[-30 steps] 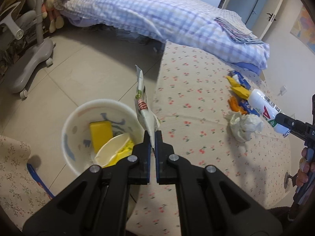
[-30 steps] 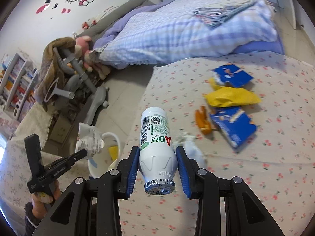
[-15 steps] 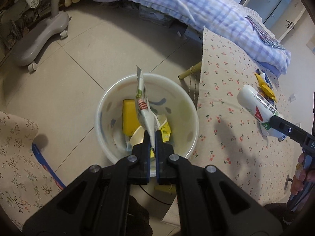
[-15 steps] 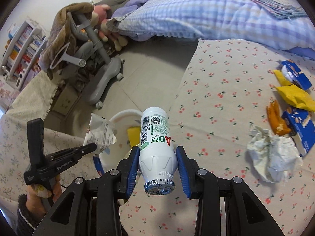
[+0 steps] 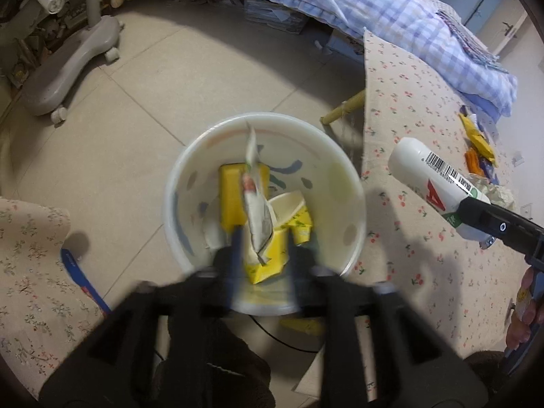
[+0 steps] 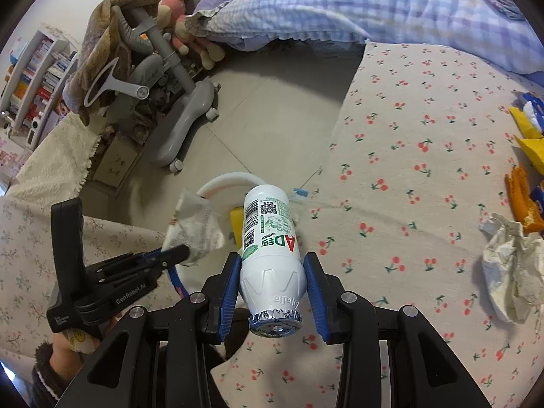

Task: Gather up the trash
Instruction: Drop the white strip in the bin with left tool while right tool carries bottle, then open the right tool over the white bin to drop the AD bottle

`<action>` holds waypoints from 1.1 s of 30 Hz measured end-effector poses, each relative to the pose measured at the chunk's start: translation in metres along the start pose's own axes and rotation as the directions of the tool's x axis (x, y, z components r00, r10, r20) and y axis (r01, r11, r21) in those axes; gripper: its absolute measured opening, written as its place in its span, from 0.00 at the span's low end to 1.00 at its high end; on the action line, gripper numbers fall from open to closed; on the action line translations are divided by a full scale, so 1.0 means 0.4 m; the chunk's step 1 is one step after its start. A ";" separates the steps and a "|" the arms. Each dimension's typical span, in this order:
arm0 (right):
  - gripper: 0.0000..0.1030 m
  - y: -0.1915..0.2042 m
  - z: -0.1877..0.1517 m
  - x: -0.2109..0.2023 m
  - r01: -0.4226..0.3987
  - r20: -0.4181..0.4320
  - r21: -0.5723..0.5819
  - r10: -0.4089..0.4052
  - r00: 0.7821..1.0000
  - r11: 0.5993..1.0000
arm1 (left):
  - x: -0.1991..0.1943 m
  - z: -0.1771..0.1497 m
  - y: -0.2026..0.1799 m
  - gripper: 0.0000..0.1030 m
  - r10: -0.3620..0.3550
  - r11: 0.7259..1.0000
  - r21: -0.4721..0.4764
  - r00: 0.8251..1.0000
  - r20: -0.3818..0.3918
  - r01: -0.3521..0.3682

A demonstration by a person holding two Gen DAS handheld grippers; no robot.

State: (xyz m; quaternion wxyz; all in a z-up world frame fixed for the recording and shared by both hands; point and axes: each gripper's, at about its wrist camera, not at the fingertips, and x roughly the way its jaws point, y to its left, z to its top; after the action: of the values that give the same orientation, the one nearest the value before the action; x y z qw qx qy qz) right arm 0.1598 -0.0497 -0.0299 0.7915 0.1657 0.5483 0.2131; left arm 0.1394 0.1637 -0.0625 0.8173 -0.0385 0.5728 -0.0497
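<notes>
Bin (image 5: 265, 125) contents: L wrist only.

Black plastic claws (image 6: 272, 292) — blue pads (image 6: 230, 289), silver screws, white "GenRobot.AI" lettering, fuzzy dark sleeve (image 6: 42, 377)

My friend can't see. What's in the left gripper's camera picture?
The left gripper is opening over a white trash bucket, a crumpled wrapper between its fingers. Yellow cartons lie inside the bucket; the right gripper holds a white bottle nearby.
</notes>
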 end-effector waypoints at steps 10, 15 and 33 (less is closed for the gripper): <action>0.37 0.052 0.022 0.111 -0.018 -0.062 -0.012 0.017 0.998 1.000 | -0.065 -0.028 0.098 0.87 0.134 0.984 -0.122 0.990 0.050 -0.127; 0.37 0.075 0.030 0.185 0.005 -0.098 -0.021 -0.007 0.995 1.000 | -0.080 -0.046 0.147 0.90 0.165 0.969 -0.192 0.985 0.046 -0.153; 0.67 0.102 0.041 0.134 0.042 -0.002 -0.084 -0.042 0.999 0.996 | -0.096 -0.050 0.142 0.95 0.154 0.971 -0.197 0.986 0.065 -0.138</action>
State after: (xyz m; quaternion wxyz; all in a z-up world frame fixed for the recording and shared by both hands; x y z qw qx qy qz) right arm 0.1855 0.0127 -0.0468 0.8010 0.1201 0.5438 0.2196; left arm 0.1096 0.2246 -0.0405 0.8334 -0.0767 0.5431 0.0675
